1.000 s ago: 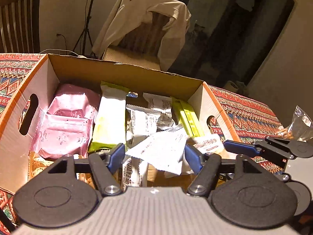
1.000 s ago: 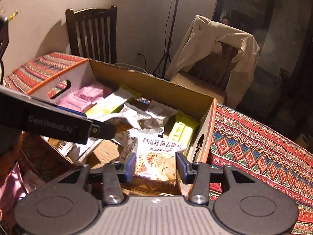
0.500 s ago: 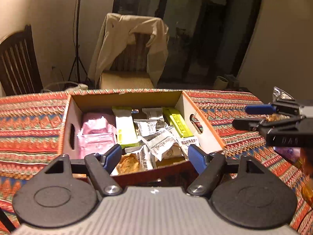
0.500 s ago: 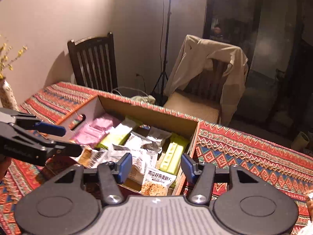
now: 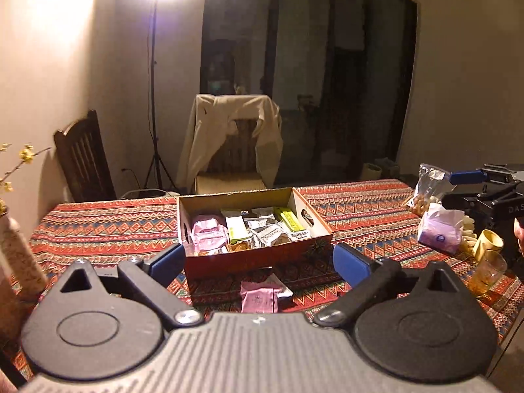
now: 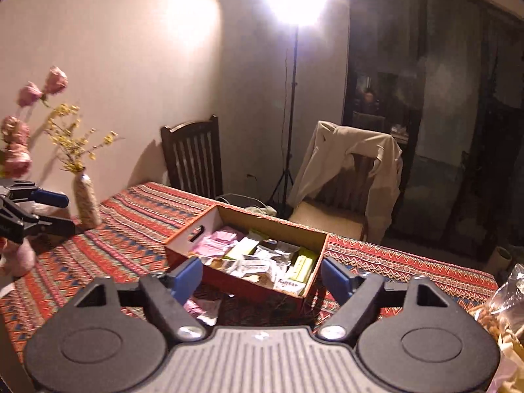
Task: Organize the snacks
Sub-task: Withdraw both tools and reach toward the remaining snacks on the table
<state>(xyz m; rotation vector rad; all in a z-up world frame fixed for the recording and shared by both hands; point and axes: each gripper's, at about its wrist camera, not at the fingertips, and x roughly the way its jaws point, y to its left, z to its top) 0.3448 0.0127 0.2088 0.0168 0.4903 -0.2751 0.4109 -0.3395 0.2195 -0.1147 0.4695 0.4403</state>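
A cardboard box (image 5: 258,258) full of snack packets stands on the patterned tablecloth; it also shows in the right wrist view (image 6: 249,283). Pink packets (image 5: 209,234), pale green bars (image 5: 237,234) and yellow-green bars (image 5: 290,222) lie inside. A loose pink packet (image 5: 258,298) lies on the cloth in front of the box, also in the right wrist view (image 6: 199,309). My left gripper (image 5: 258,262) is open and empty, held back from the box. My right gripper (image 6: 262,278) is open and empty, also held back from it.
At the right lie a clear bag of snacks (image 5: 425,190), a purple-white bag (image 5: 440,229), a cup (image 5: 488,244) and a glass (image 5: 488,271). A vase with flowers (image 6: 85,201) stands at the left. Two chairs (image 5: 235,144) and a lamp stand (image 6: 291,104) are behind the table.
Both grippers have let go of their packets in the box and pulled up and back from it. Both now stand open and empty.
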